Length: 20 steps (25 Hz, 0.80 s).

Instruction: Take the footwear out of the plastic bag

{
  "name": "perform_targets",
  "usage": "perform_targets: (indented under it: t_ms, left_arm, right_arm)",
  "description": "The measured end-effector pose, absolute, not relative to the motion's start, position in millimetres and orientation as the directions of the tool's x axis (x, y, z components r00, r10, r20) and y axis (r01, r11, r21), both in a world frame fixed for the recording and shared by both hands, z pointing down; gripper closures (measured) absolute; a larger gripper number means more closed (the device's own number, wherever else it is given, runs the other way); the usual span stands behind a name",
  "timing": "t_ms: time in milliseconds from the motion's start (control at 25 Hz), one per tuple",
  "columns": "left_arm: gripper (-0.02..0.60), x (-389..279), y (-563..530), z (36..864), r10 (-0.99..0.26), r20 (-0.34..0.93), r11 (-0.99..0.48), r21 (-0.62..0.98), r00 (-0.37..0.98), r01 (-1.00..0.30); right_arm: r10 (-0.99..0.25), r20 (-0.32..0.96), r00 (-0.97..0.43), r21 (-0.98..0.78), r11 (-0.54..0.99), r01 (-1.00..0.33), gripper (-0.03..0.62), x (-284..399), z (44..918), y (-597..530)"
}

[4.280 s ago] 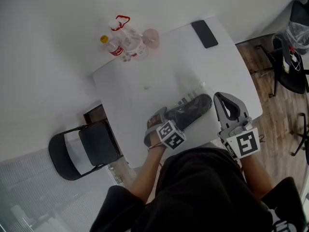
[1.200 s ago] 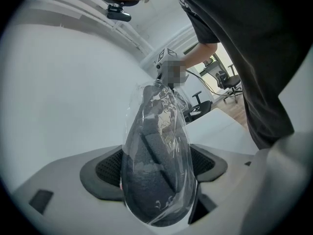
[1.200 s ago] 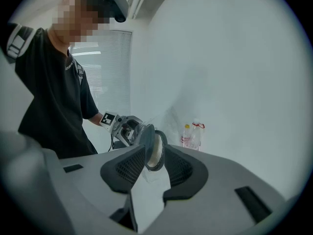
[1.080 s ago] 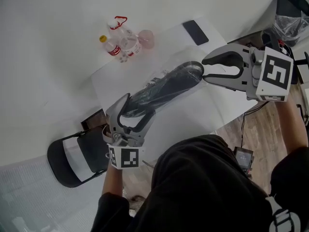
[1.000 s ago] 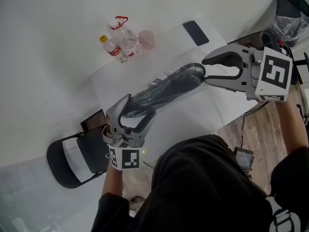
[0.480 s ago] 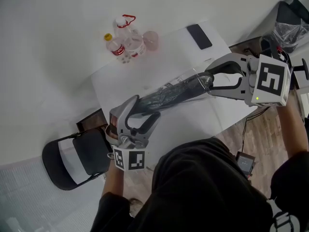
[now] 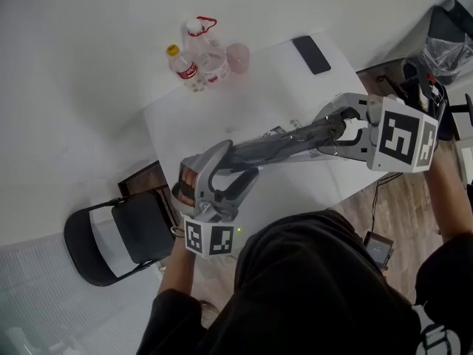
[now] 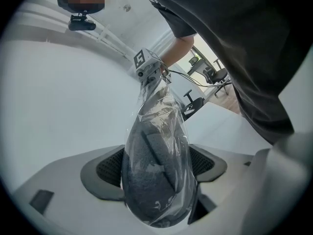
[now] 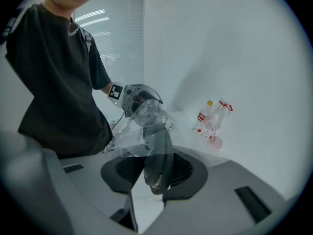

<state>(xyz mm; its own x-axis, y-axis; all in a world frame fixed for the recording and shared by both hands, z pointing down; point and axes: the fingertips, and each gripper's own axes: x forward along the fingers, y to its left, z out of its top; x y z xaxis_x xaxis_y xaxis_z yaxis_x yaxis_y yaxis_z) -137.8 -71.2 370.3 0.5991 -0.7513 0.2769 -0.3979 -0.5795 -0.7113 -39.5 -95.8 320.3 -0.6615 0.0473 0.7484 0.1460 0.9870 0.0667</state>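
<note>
Lying inside left hand-held gripper point(image 8: 156, 169): footwear point(image 8: 149, 190) (bagged).

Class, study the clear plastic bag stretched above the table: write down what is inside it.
Inside the plastic bag sits dark grey footwear, its textured fabric showing through the clear film. Overlapping layers and creased plastic hide whether it is one item or a pair.

plastic bag point(image 8: 157, 98) clear, glossy, crinkled; footwear point(image 8: 151, 180) dark, matt, fuzzy cloth
</note>
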Motion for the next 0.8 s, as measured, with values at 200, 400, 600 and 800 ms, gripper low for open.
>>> perform_targets:
  t_ms: [200, 400, 600, 800]
  left_arm:
    - [0.165, -144, -73, 373, -0.755, 0.302, -0.602, -0.670, 0.582, -0.434]
    - [0.164, -160, -81, 378, -0.766, 0.353, -0.636, -0.537, 0.537, -0.554]
    - [0.163, -182, -91, 394, -0.741, 0.466, -0.665, -0.416, 0.483, -0.620]
    - [0.144, -171, -96, 421, -0.641, 0.606, -0.754, -0.381, 0.471, -0.535]
  right_arm:
    - [0.031, 0.748, -0.663, 0.106, 0.981, 0.164, 0.486, -43, 320, -99]
    - [-0.026, 0.730, -0.683, 0.177, 0.973, 0.152, 0.510, -43, 315, -99]
    - [-0.162, 0.787, -0.595, 0.354, 0.909, 0.220, 0.514, -36, 320, -109]
    - [-0.216, 0.824, -0.524, 0.432, 0.837, 0.335, 0.516, -37, 323, -106]
